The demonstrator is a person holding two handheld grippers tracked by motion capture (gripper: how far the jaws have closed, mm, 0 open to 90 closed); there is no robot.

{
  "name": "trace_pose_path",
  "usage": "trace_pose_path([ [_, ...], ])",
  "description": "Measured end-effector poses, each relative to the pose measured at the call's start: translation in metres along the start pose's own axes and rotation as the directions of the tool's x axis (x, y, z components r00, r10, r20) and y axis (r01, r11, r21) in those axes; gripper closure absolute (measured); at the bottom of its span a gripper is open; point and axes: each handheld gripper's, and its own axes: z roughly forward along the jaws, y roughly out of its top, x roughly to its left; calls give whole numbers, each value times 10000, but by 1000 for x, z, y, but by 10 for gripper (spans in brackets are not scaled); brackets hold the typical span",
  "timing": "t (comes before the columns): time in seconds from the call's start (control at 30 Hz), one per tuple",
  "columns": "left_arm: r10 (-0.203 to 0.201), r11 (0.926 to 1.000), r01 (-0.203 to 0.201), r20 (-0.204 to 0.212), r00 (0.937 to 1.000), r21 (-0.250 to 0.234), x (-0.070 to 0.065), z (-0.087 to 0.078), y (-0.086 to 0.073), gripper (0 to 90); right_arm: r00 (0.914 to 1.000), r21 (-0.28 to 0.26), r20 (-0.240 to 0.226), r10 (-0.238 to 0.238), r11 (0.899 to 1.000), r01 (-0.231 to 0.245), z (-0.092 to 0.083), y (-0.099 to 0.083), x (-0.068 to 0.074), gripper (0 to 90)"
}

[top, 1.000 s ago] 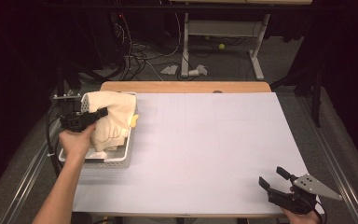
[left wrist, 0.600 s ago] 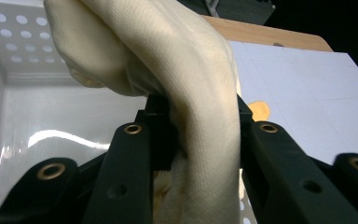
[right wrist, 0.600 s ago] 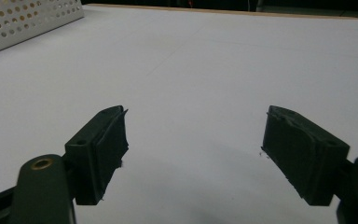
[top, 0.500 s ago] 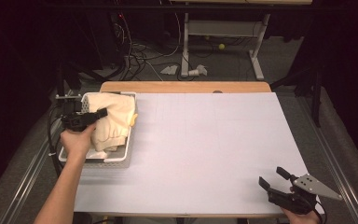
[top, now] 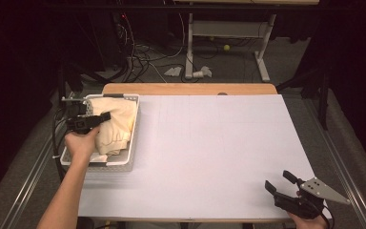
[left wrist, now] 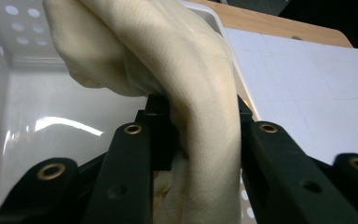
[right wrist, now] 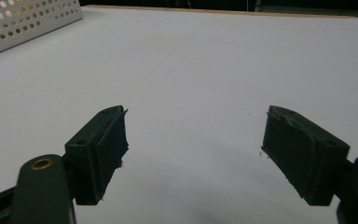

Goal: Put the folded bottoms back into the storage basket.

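Cream ribbed cloth (left wrist: 200, 88) | left tongs (left wrist: 193, 135) clenched on fold | perforated white basket (top: 129, 157) | right tongs (right wrist: 193, 154) released

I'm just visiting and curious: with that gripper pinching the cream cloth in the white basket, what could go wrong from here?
The left gripper is shut on just one fold of the cream cloth, so the fold might slip free when lifted. The rest of the cloth sits bunched in the white basket and could snag on its rim, dragging the light basket along. The right gripper rests open far across the table, too distant to steady anything quickly.
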Motion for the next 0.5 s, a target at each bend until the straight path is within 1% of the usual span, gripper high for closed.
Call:
trace_pose_path([
  [0.13,-31,10000,32,-96,9999,76,1,5,0,681,10000,10,-20,-9,10000,9,0,0,0,226],
  [0.2,-130,9999,131,-152,9998,83,1,8,1,681,10000,38,-28,-14,10000,15,1,0,0,226],
  [0.43,-126,9993,141,-413,9991,353,1,20,1,679,10000,10,-41,-27,10000,27,0,0,0,226],
  [0.5,-124,9991,142,-442,9989,401,1,22,1,679,10000,16,-47,-43,10000,43,0,0,0,226],
])
